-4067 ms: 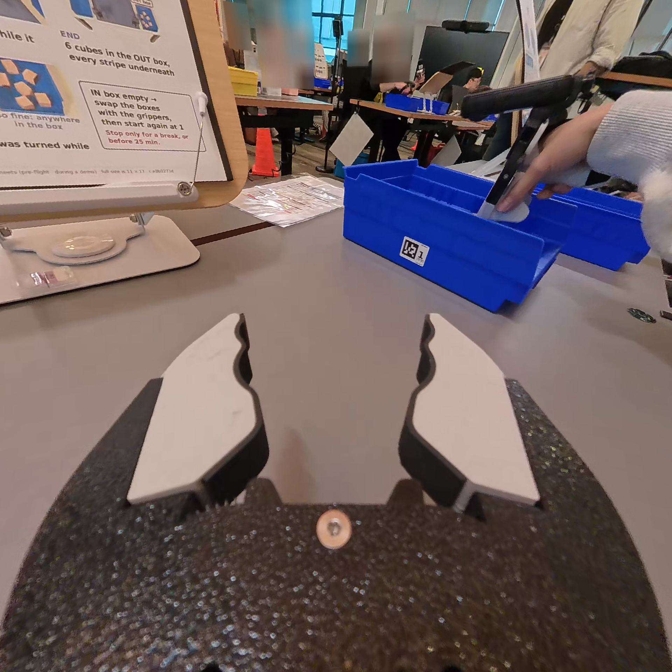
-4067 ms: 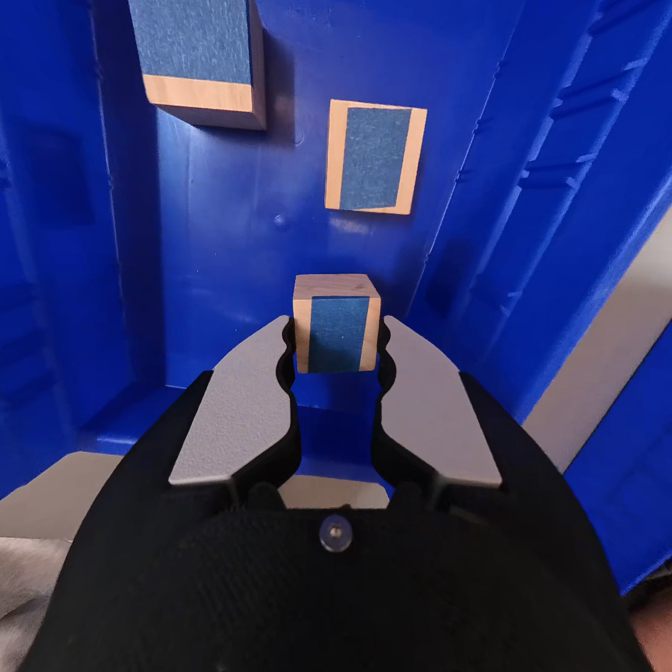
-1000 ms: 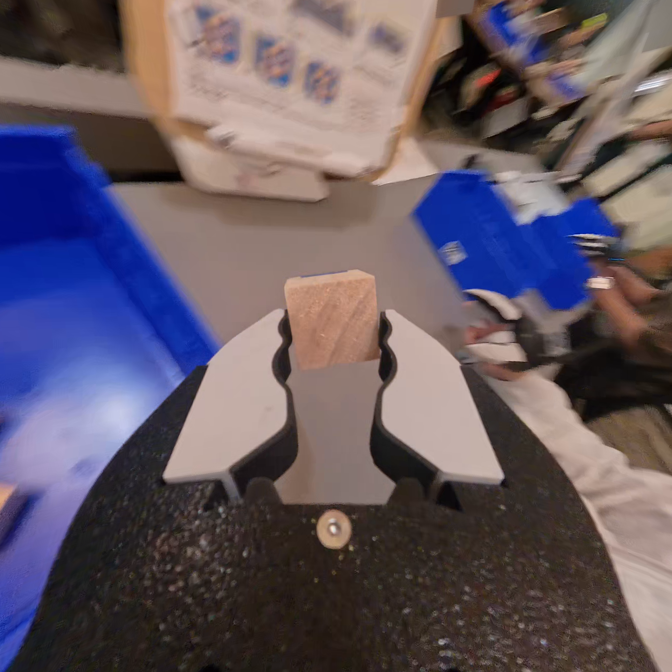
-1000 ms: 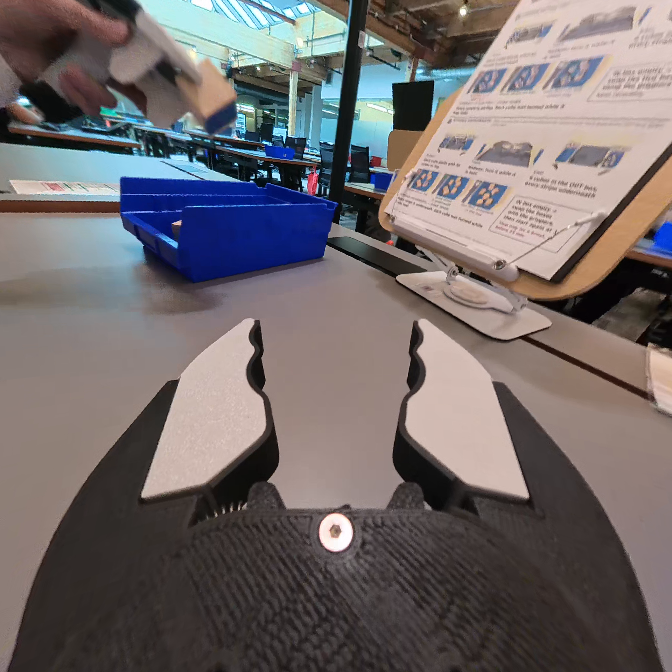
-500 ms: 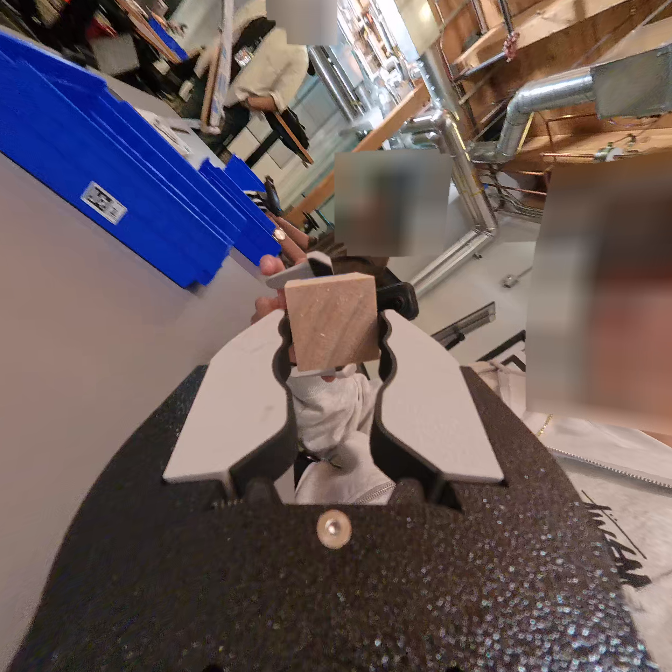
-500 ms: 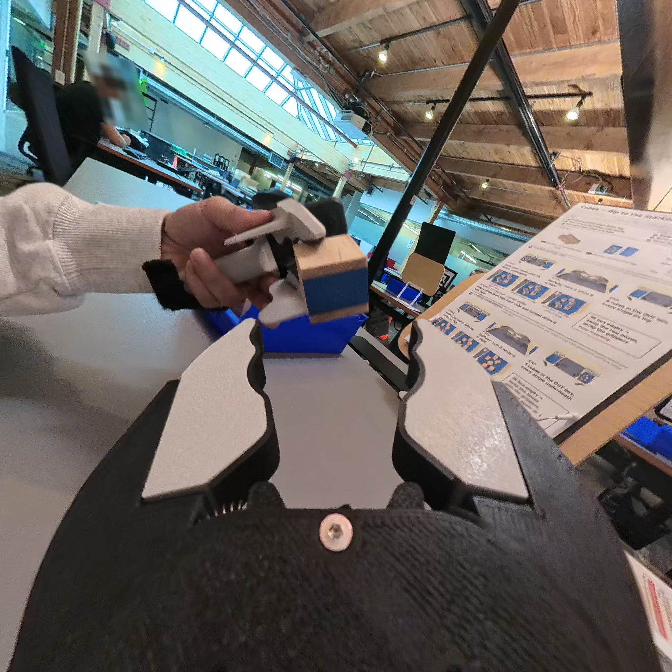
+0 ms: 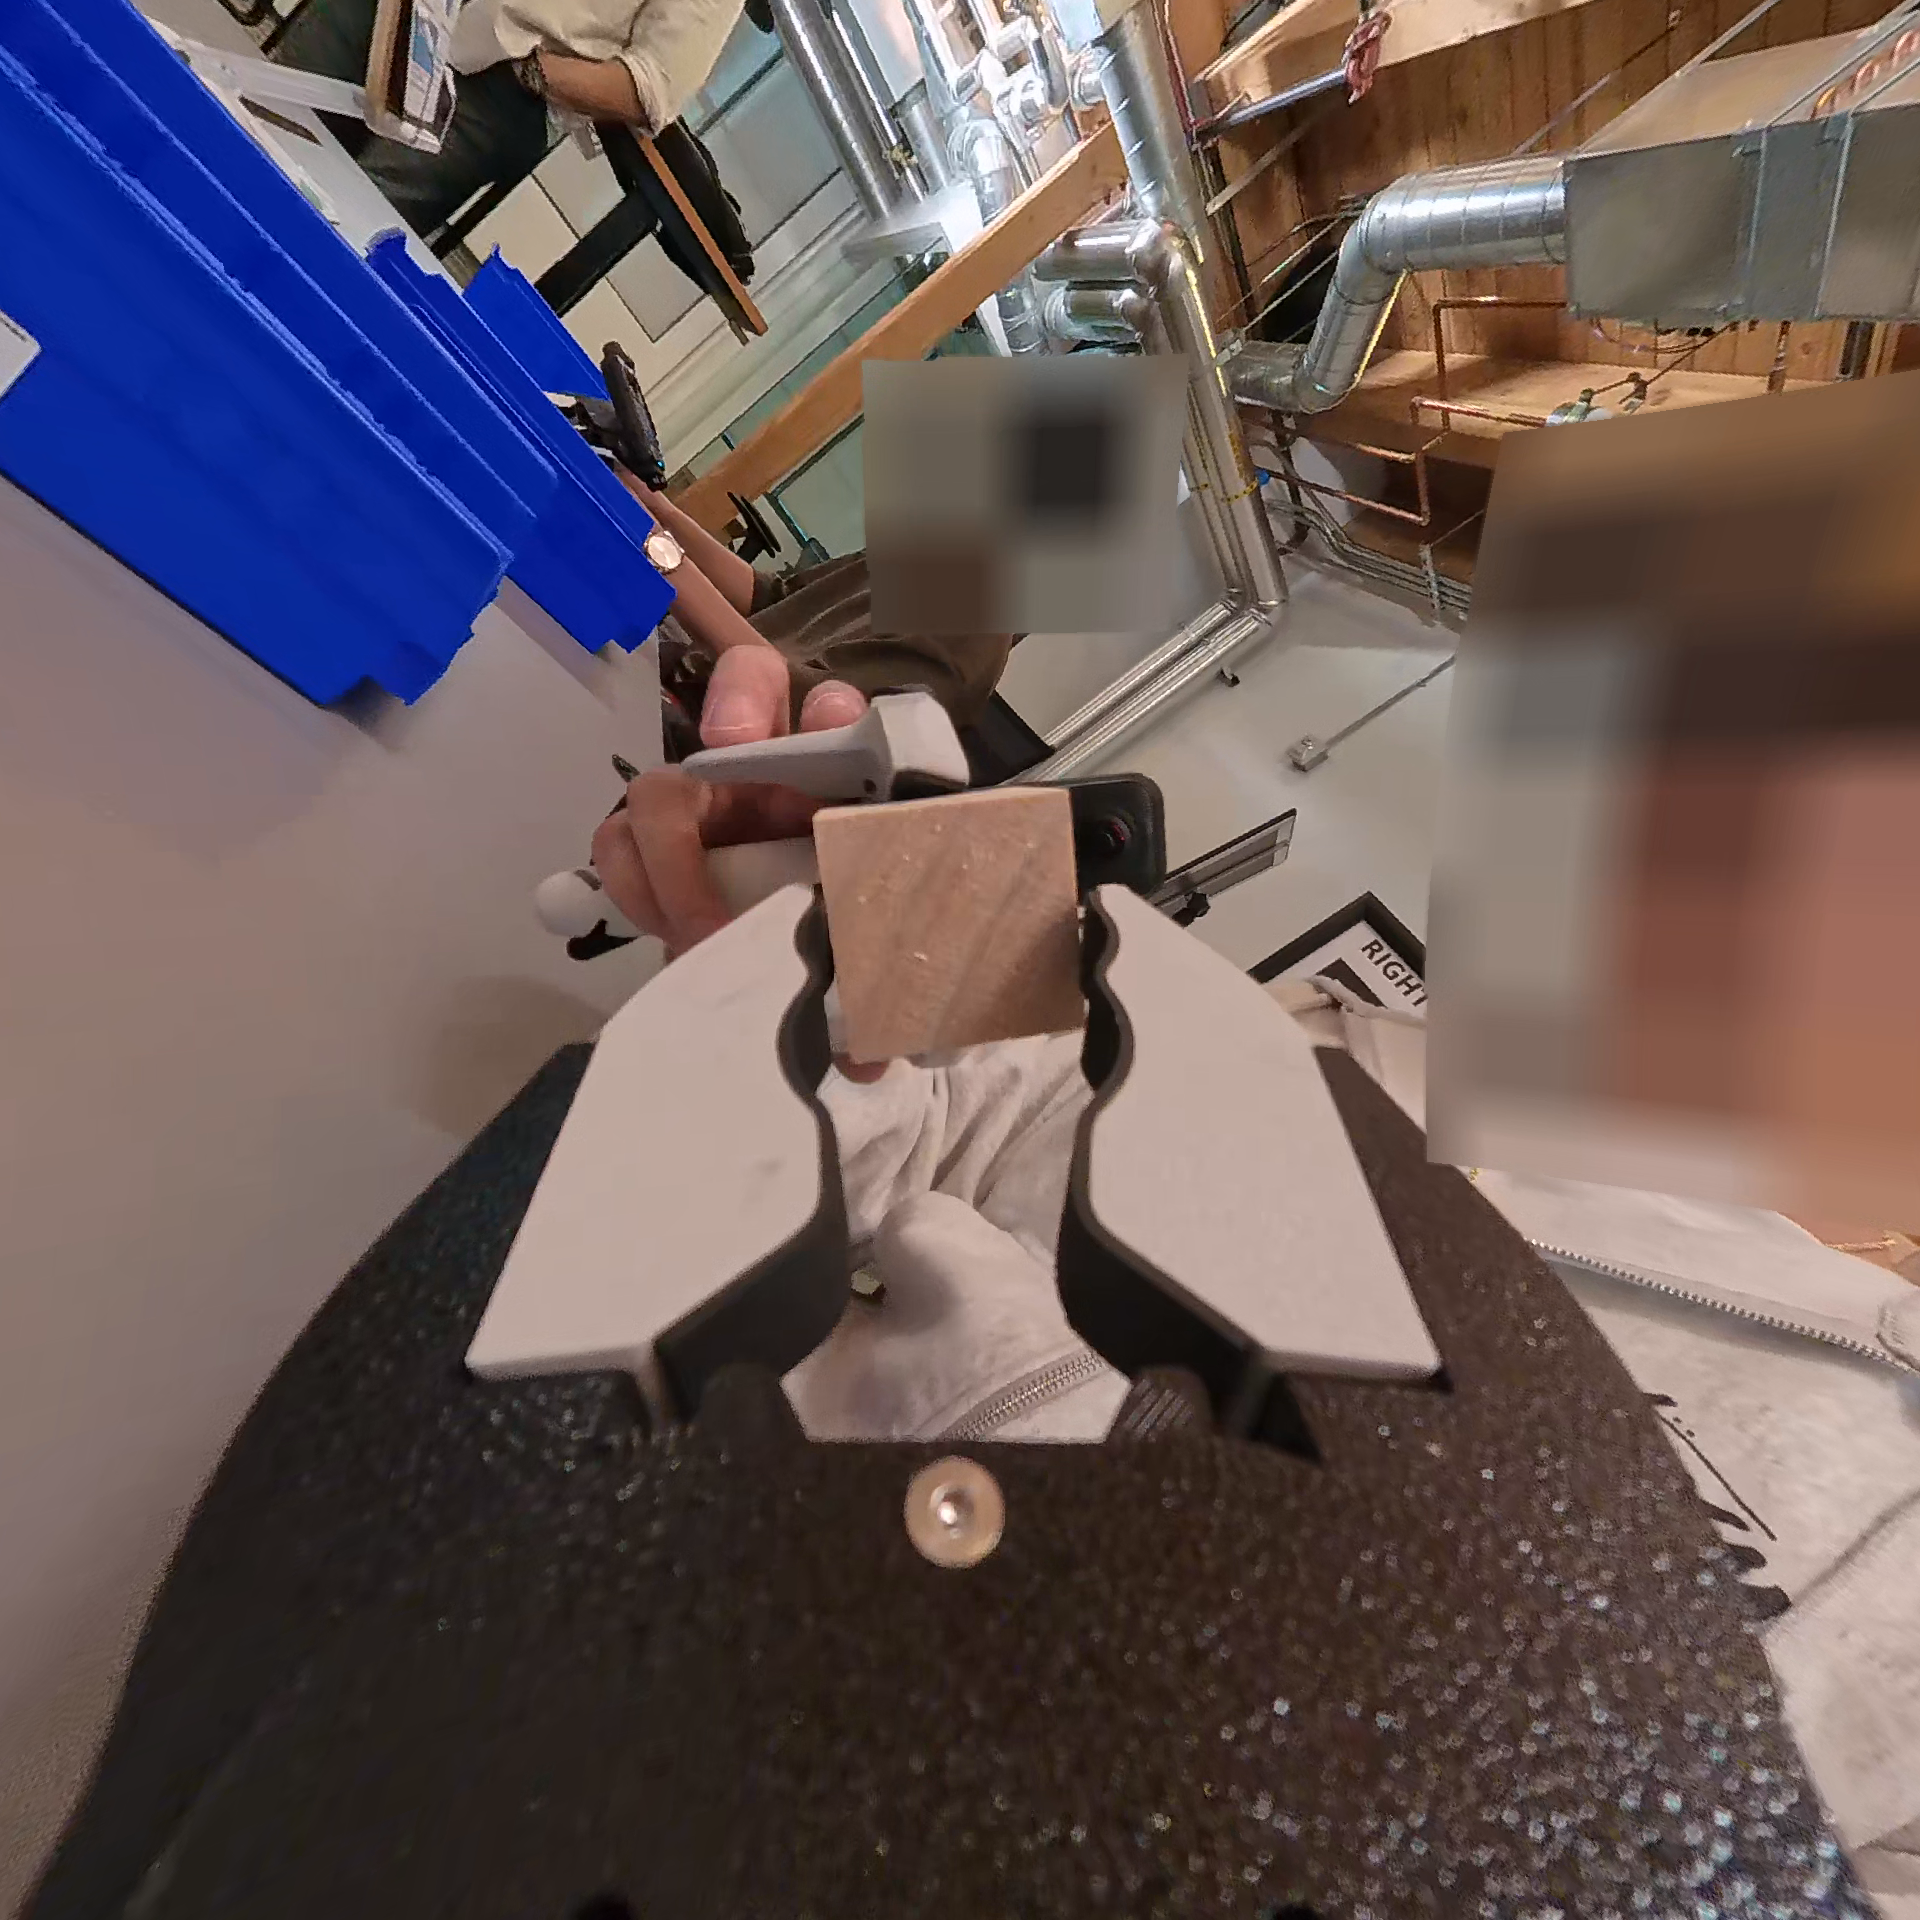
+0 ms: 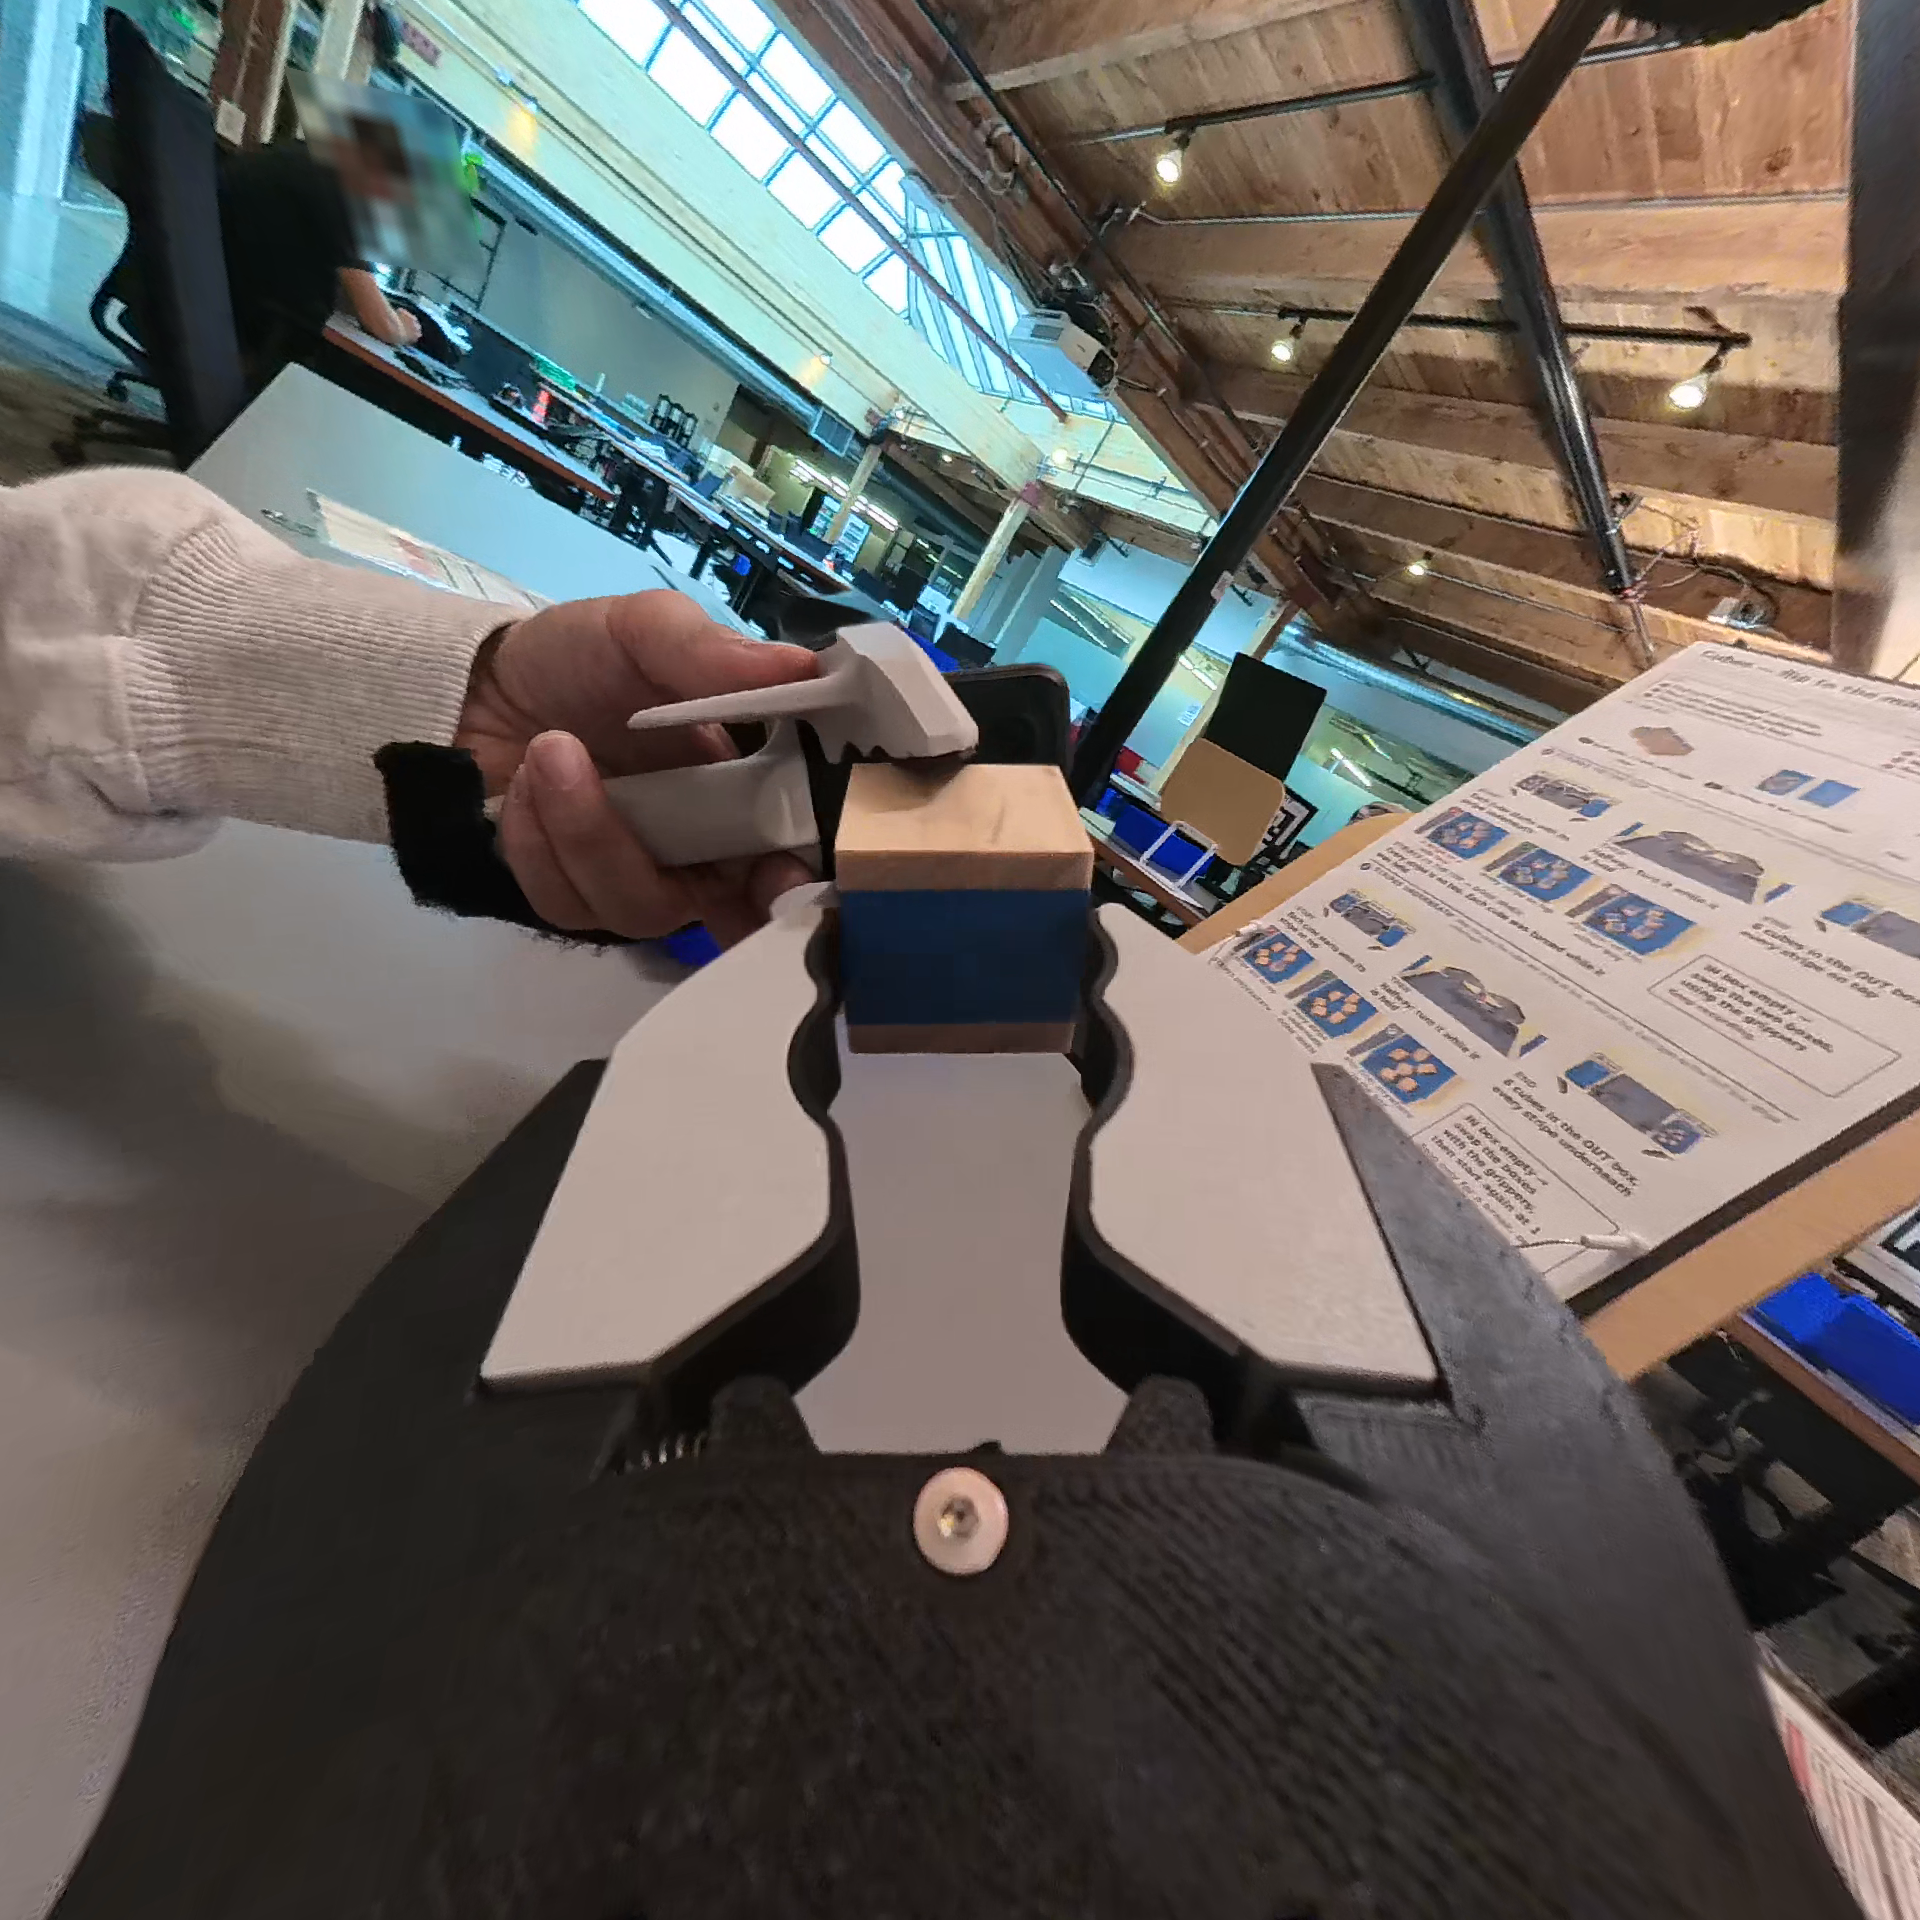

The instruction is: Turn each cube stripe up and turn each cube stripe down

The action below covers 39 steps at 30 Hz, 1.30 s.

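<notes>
Two blue plastic bins [image 7: 260, 436] lie on the pale grey tabletop [image 7: 208, 987] at upper left in the left wrist view; their open tops face away, so their contents cannot be made out. More blue containers [image 8: 1839, 1340] sit low at the right edge of the right wrist view, cut off by the frame, interiors also unseen.

The small wooden cube with a blue stripe [image 8: 961, 914] is held in the air above the table, between both tools. The left gripper [image 7: 951, 935] is closed on it, grey fingertips pressing the cube's [image 7: 951, 925] left and right sides; only a plain wood face shows there. In the right wrist view the right gripper [image 8: 961, 971] has its fingers narrowed around the same cube, apparently touching both sides (contact partly hidden behind the finger edges). The stripe faces this camera, running horizontally across the middle.

The left gripper [image 8: 831, 769] appears there too, gripped by a hand [image 8: 613, 769] in a cream knit sleeve [image 8: 187, 665]. A tilted board with a printed instruction sheet [image 8: 1621, 956] stands at right, partly cut off.
</notes>
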Each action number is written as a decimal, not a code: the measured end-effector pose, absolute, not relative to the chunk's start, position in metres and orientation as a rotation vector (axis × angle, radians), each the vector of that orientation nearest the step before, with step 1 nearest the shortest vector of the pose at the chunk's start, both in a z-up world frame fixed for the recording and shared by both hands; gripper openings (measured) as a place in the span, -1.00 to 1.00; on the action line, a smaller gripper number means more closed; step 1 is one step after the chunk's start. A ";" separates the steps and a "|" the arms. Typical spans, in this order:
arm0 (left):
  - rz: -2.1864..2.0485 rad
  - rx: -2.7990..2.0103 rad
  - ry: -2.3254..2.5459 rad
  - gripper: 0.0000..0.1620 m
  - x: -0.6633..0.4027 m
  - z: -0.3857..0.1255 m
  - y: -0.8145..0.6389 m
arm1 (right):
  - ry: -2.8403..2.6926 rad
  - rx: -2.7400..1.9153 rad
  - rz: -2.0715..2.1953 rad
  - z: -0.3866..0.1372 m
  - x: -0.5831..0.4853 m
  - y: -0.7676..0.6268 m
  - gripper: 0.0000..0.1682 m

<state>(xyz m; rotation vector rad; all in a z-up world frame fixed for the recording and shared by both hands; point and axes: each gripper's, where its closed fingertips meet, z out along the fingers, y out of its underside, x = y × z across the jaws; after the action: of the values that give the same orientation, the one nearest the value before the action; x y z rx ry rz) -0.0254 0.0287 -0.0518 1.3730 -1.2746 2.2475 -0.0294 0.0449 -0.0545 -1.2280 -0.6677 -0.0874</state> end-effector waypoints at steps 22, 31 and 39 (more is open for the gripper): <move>2.270 2.579 -2.038 -0.02 0.017 -0.121 0.151 | -0.116 -2.179 -0.407 -0.058 0.222 -0.036 -0.47; 2.138 2.710 -2.173 -0.02 0.007 -0.128 0.162 | -0.132 -2.741 -0.332 -0.136 0.326 -0.037 -0.47; 1.918 2.807 -2.292 -0.04 0.001 -0.140 0.171 | 0.091 -2.924 -0.158 -0.193 0.340 -0.009 -0.47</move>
<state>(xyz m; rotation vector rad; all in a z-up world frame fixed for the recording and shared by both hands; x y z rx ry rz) 0.0012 0.1712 -0.1403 2.8071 -2.2916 1.9185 0.3400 -0.0094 -0.1928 -2.9236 0.0910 -0.1581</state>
